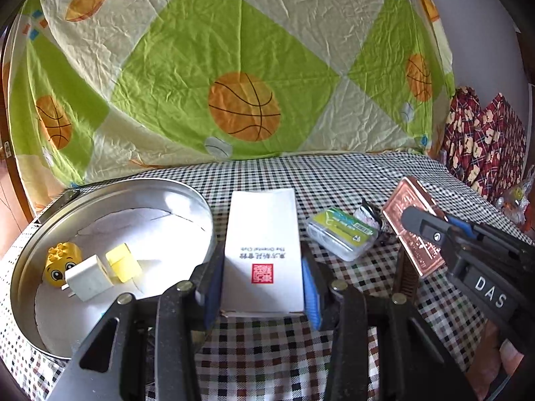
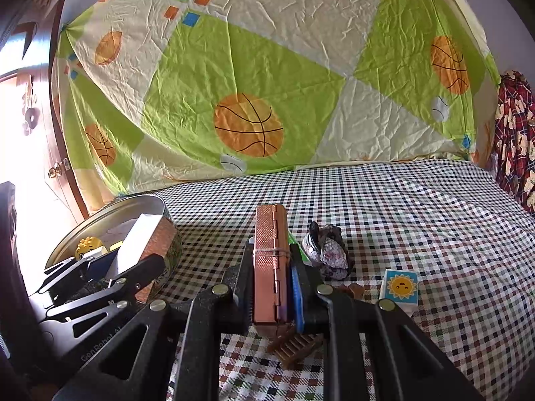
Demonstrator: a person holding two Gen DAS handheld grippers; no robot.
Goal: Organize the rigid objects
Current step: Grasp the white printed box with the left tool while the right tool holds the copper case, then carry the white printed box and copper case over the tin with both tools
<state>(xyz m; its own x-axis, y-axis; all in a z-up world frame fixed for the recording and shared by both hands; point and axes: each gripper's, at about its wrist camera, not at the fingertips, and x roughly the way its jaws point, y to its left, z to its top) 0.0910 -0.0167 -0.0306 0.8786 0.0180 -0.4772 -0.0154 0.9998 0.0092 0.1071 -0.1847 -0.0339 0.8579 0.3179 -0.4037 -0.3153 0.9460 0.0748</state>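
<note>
Two grasps stand ready: left gripper (image 1: 262,287) fingers pinch the tall white cardboard box (image 1: 262,250), right gripper (image 2: 269,287) fingers pinch the copper hinged metal case (image 2: 270,264). Both belong (I judge) in the round silver tin (image 1: 40,234) at nine o'clock.

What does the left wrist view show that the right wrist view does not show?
Only the left wrist view shows the clear plastic case with a green and yellow label, the white plug adapter and the pale yellow block in the tin.

Only the right wrist view shows the white block with a sun picture and the brown comb.

Both show the round metal tin, the yellow toy brick with a face, the white box in the left gripper, and the copper-coloured case in the right gripper.
</note>
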